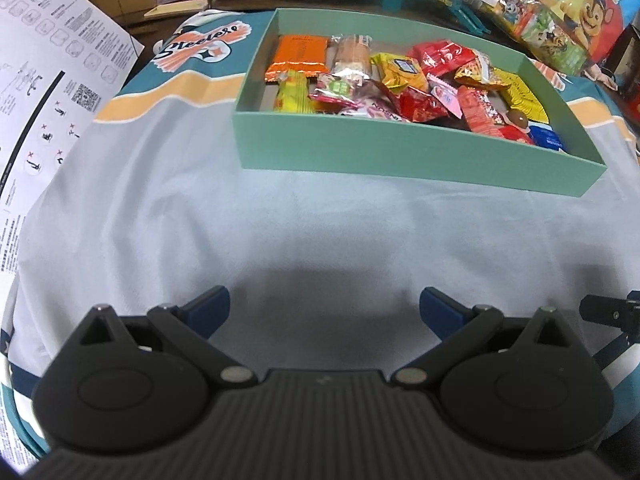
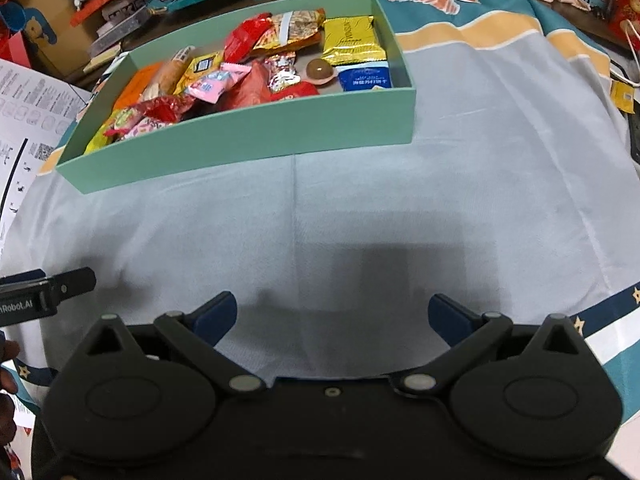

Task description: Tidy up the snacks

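Observation:
A mint-green cardboard box (image 1: 400,152) (image 2: 248,136) sits on a pale cloth and holds several snack packets: an orange pack (image 1: 298,58), a yellow one (image 1: 400,70), red wrappers (image 1: 440,54), a gold packet (image 2: 352,40), a blue packet (image 2: 366,78) and a brown ball-shaped sweet (image 2: 320,70). My left gripper (image 1: 324,310) hovers open over bare cloth, well short of the box, with nothing between its blue-padded fingers. My right gripper (image 2: 332,316) is likewise open and empty, also short of the box.
A printed instruction sheet (image 1: 44,92) lies at the left. Toy packaging and boxes (image 1: 560,12) crowd the table behind the box. A yellow sachet (image 2: 624,96) lies at the cloth's right edge. The other gripper's tip (image 2: 60,286) shows at the left, and a hand (image 2: 6,380) below it.

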`<action>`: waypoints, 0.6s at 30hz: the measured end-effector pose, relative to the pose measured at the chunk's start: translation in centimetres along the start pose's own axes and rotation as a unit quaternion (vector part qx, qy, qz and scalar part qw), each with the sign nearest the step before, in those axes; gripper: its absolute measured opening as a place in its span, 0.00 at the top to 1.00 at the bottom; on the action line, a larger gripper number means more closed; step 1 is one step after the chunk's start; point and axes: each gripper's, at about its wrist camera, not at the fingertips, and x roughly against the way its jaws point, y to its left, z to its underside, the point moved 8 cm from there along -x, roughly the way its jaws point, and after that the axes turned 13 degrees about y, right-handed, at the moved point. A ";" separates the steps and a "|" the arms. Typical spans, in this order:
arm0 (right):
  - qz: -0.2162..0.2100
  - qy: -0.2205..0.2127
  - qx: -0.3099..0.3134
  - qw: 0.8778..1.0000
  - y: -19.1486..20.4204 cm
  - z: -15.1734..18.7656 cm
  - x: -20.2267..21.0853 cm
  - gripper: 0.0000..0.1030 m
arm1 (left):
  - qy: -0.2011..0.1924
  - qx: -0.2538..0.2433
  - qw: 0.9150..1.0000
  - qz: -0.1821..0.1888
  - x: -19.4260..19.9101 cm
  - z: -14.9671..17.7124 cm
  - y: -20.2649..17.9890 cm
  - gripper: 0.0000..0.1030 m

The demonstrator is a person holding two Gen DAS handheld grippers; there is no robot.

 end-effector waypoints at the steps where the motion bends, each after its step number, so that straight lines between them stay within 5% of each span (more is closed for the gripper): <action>1: 0.000 0.001 0.001 1.000 0.1 -0.1 -0.1 0.00 | 0.000 0.000 1.000 -0.001 0.0 -0.1 0.0 0.00; 18: 0.002 -0.008 0.016 1.000 0.8 -1.9 0.8 0.00 | -0.014 -0.011 1.000 -0.017 1.2 -2.2 -0.7 0.00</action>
